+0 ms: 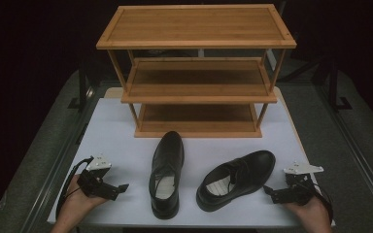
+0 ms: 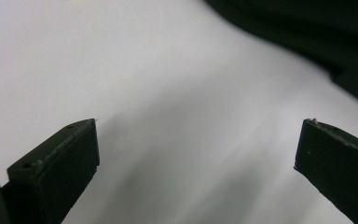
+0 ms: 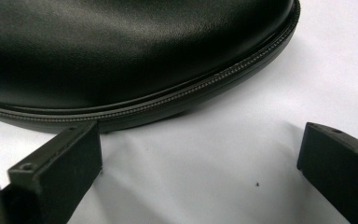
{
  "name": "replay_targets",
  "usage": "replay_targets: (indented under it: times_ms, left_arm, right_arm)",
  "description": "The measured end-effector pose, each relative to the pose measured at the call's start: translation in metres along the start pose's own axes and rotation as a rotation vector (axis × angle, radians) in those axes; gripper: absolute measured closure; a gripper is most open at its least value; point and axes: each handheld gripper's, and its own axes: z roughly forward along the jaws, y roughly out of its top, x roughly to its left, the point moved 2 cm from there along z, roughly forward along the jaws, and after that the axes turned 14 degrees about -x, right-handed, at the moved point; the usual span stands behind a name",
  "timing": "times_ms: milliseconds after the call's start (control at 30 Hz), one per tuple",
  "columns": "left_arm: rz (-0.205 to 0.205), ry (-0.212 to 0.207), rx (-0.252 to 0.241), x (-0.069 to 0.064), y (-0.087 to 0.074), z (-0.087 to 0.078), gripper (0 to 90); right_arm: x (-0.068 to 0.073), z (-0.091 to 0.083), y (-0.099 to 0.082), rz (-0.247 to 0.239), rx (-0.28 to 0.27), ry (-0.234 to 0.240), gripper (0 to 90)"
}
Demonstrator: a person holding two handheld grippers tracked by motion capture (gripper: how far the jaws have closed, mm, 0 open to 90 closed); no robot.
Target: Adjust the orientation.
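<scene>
Backdrop: dark room all round, white table top lit in the middle, so that's where everything can be seen.

Left jaws: spread wide in the left gripper view, nothing between them, just bare white surface. A dark edge is caught in the top right corner, probably a shoe, but it's too blurred to be called.

Right jaws: also standing well apart, nothing clamped. The right shoe's stitched welt is seen just beyond the left-hand jaw in the right gripper view; whether that jaw actually touches the sole can't be told.

Left gripper: held low at the near left of the table, well apart from the left shoe.

Right gripper: held low at the near right, just beside the toe of the right shoe.

Shoes: both black leather, laid on the table in front of the rack. The left one is pointed toe-first at the rack, the right one is angled off to the right.

Rack: wooden, three tiers, nothing placed on any of them.

Progress: looks like barely begun, if the shoes are meant for the rack. Nothing gripped, nothing shelved. Both shoes are left to be picked up and set on a tier.

Hard to see: the lower shelves are shadowed, and the rack's back legs are lost in the dark.
</scene>
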Motion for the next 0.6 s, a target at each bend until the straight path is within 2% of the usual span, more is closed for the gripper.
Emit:
replay_targets:
  times_ms: [100,200,267,300,400,533,600]
  left_arm:
    - [-0.010,0.004,0.010,0.002,-0.010,-0.002,0.0]
    - [-0.009,0.015,-0.003,0.003,-0.019,-0.001,0.0]
    - [0.015,0.024,-0.026,0.001,-0.022,0.000,0.0]
    - [0.013,0.021,-0.034,0.001,-0.023,0.000,0.0]
    - [0.014,0.014,-0.048,0.002,-0.024,0.001,0.0]
    - [0.015,0.014,-0.049,0.002,-0.024,0.001,0.0]
    - [0.016,0.013,-0.047,0.002,-0.024,0.001,0.0]
  right_arm:
    - [-0.002,-0.001,0.000,0.017,-0.011,0.012,0.0]
    - [-0.003,-0.001,0.000,0.025,-0.015,0.017,0.0]
    - [-0.002,-0.001,0.000,0.018,-0.011,0.010,0.0]
    - [0.000,0.000,0.000,0.001,-0.003,0.001,0.0]
    - [0.001,0.000,0.000,-0.010,-0.001,0.001,0.0]
    - [0.004,-0.005,0.000,-0.021,-0.001,0.008,7.2]
    - [0.005,-0.009,0.000,-0.030,-0.006,0.014,15.5]
